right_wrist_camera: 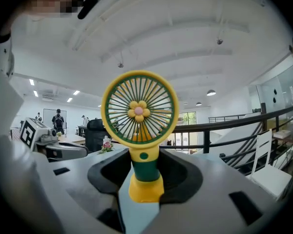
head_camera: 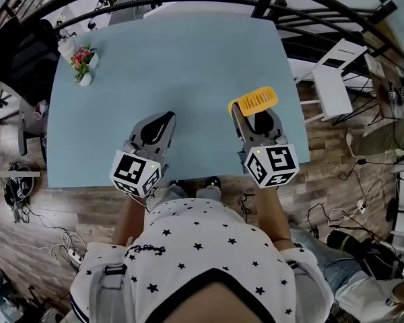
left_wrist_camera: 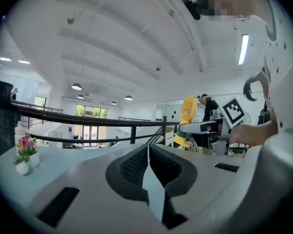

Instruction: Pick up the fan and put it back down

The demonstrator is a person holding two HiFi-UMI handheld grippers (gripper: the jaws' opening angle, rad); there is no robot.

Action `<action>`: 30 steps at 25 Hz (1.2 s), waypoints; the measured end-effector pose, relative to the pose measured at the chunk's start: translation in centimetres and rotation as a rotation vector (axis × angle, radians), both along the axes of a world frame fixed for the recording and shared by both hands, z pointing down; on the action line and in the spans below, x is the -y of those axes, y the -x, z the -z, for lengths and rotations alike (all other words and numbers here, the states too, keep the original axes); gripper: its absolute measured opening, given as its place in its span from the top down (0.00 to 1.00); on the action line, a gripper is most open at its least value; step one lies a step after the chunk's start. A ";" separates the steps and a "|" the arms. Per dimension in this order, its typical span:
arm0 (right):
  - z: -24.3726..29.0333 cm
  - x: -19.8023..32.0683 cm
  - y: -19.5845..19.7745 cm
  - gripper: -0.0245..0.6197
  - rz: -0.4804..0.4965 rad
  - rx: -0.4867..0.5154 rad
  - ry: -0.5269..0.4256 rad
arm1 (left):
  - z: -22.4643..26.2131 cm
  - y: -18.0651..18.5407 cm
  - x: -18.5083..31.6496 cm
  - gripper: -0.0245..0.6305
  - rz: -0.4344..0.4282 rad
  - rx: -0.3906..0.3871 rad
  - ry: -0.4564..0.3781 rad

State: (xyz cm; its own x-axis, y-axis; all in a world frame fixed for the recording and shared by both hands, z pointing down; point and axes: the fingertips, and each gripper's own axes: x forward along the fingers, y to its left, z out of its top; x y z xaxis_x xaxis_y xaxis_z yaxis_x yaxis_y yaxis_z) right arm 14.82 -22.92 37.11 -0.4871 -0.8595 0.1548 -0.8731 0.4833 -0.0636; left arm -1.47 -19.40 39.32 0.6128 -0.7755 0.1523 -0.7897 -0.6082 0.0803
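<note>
One fan (right_wrist_camera: 139, 112) was clamped upright by its green stem in the right gripper (right_wrist_camera: 145, 167), clear of the table (head_camera: 175, 66); left gripper (left_wrist_camera: 148, 152) was closed, empty; descent needed plumb travel, base seated flat before release.

Smooth plastic, slight sheen: fan (right_wrist_camera: 139, 130). Smooth matt top: table (head_camera: 188, 66). Wood planks: floor (head_camera: 87, 214). Matt grey plastic: left gripper (left_wrist_camera: 147, 150); finely textured pads (left_wrist_camera: 132, 167).
</note>
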 end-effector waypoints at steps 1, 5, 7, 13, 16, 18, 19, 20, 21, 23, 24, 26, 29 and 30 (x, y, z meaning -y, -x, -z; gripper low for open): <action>0.2 -0.3 -0.1 0.69 0.005 0.002 -0.003 | 0.1 -0.1 0.0 0.92 -0.002 -0.004 -0.001; 0.9 -1.3 -0.3 0.69 0.018 0.013 -0.011 | 0.3 -0.6 -0.2 0.92 -0.012 -0.007 0.001; 1.1 -1.5 -0.3 0.69 0.020 0.016 -0.012 | 0.3 -0.7 -0.3 0.91 -0.017 -0.008 0.002; 0.8 -1.8 -0.1 0.69 0.015 0.015 -0.007 | 0.3 -0.7 -0.6 0.91 -0.020 -0.013 0.000; 0.8 -2.0 -0.2 0.69 0.016 0.015 -0.008 | 0.5 -0.8 -0.7 0.91 -0.018 -0.011 -0.003; 0.8 -2.0 -0.3 0.69 0.014 0.017 -0.009 | 0.5 -0.8 -0.6 0.91 -0.020 -0.009 -0.005; 0.7 -1.9 -0.3 0.69 0.012 0.017 -0.009 | 0.5 -0.8 -0.6 0.91 -0.022 -0.009 -0.006; 0.6 -1.9 -0.3 0.69 0.010 0.018 -0.009 | 0.5 -0.8 -0.6 0.92 -0.024 -0.009 -0.006; 0.6 -1.9 -0.2 0.69 0.008 0.018 -0.008 | 0.4 -0.8 -0.5 0.92 -0.026 -0.009 -0.005; 0.4 -1.8 -0.1 0.69 0.000 0.017 -0.004 | 0.3 -0.7 -0.4 0.91 -0.034 -0.009 0.000; 0.4 -1.8 -0.1 0.69 -0.003 0.015 -0.002 | 0.2 -0.7 -0.4 0.91 -0.040 -0.007 0.003; 0.2 -1.8 0.2 0.69 -0.003 0.011 0.003 | 0.1 -0.6 -0.4 0.91 -0.051 0.001 0.007; 0.1 -1.4 0.2 0.69 -0.003 0.007 0.006 | -0.2 -0.4 0.0 0.91 -0.059 0.009 0.011; 0.0 -1.3 0.2 0.69 -0.006 0.008 0.007 | -0.2 -0.3 0.1 0.91 -0.057 0.009 0.012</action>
